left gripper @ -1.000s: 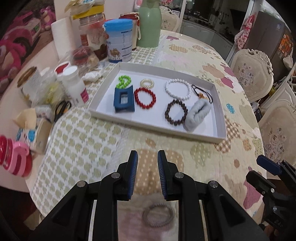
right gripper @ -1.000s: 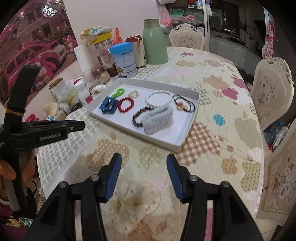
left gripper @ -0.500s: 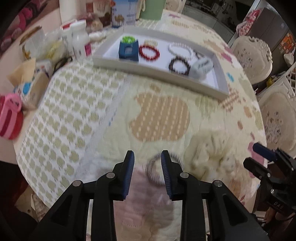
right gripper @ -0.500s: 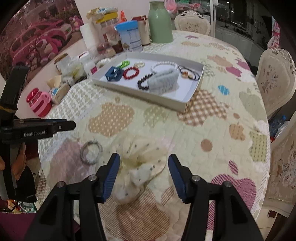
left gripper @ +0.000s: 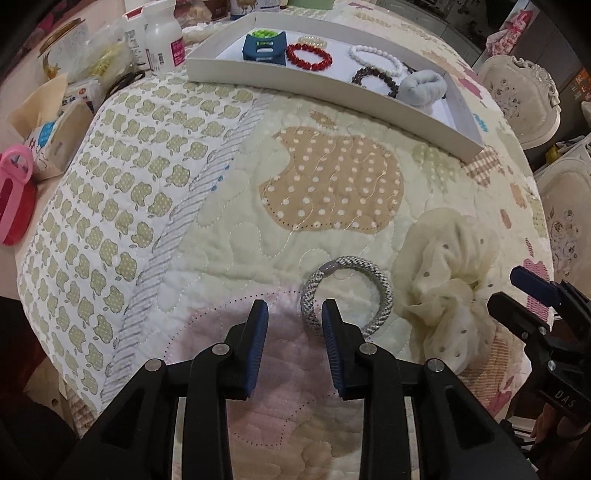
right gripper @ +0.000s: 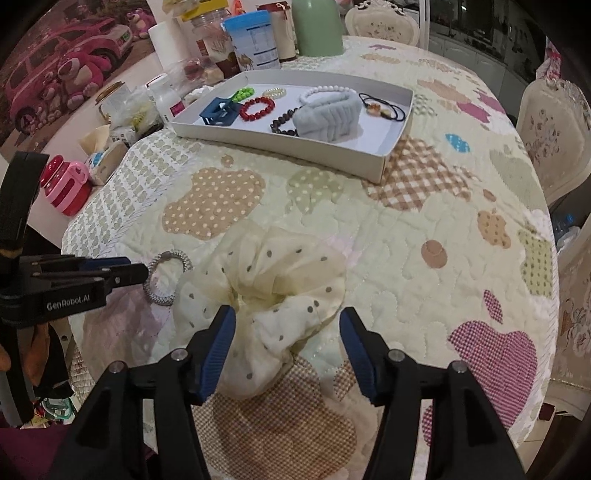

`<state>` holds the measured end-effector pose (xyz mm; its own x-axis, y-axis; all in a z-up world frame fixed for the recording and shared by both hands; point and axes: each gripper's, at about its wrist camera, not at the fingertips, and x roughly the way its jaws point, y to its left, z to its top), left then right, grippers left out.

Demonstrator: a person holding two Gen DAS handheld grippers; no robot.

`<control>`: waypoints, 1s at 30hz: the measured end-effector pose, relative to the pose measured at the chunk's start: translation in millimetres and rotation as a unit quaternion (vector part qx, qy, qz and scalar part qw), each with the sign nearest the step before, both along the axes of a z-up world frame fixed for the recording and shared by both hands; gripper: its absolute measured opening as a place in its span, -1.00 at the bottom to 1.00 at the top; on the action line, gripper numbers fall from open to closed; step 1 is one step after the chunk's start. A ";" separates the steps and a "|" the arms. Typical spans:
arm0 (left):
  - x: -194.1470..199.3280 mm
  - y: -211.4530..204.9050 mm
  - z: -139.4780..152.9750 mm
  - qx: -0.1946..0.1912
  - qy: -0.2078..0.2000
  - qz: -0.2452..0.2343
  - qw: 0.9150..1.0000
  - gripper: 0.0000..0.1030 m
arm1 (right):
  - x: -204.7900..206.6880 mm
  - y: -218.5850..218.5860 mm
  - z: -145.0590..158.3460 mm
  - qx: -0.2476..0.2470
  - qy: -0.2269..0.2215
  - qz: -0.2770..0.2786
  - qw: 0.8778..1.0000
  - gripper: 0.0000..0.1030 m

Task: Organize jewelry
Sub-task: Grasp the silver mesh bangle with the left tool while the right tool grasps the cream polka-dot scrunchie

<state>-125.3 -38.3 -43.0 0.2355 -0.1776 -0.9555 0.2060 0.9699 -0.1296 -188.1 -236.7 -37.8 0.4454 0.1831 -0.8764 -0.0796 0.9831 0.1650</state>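
A grey braided hair tie [left gripper: 384,291] lies on the quilted cloth. My left gripper [left gripper: 294,310] points down at it, open, with the tie's left edge just ahead of the right fingertip and no pad pressing. A cream dotted scrunchie [right gripper: 280,266] lies beside the tie. My right gripper [right gripper: 287,314] straddles its near part, jaws opening and not gripping. The white tray [left gripper: 332,88] further back holds a blue claw clip [left gripper: 264,46], red, white and brown bead bracelets and a grey scrunchie [right gripper: 327,114].
Bottles, tins and a pink container [left gripper: 13,195] crowd the table's left side beyond the cloth. A green jug [right gripper: 317,26] stands behind the tray. Padded chairs [right gripper: 554,125] stand to the right. The table's near edge drops off just below the grippers.
Both grippers have sunk toward the table and tipped downward. The left jaws have widened and now reach the hair tie. The right jaws have widened around the cream scrunchie.
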 end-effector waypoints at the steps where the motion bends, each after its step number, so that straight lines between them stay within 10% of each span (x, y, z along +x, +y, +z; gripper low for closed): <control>1: 0.9 -0.5 -1.5 0.001 0.002 0.001 1.000 -0.34 | 1.8 0.3 -1.6 0.001 0.001 -0.001 1.000 0.22; 12: 0.6 -17.6 -6.8 0.028 -0.021 -0.007 0.999 -0.34 | 14.9 1.8 -26.3 0.011 0.005 -0.015 1.000 0.21; 17: 0.2 -22.6 -7.1 0.026 -0.034 -0.016 0.999 -0.77 | 13.4 -1.1 -24.0 -0.002 -0.005 -0.007 1.000 -0.61; 30: 20.0 -2.2 35.3 -0.019 -0.060 -0.003 0.998 -0.78 | 12.7 -21.9 41.2 0.034 -0.073 -0.010 0.997 -0.66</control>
<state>-105.3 -40.5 -7.7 0.3457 -0.2149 -0.9134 0.2282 0.9634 -0.1403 -175.4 -258.5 3.4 0.5713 0.2296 -0.7880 -0.0887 0.9717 0.2189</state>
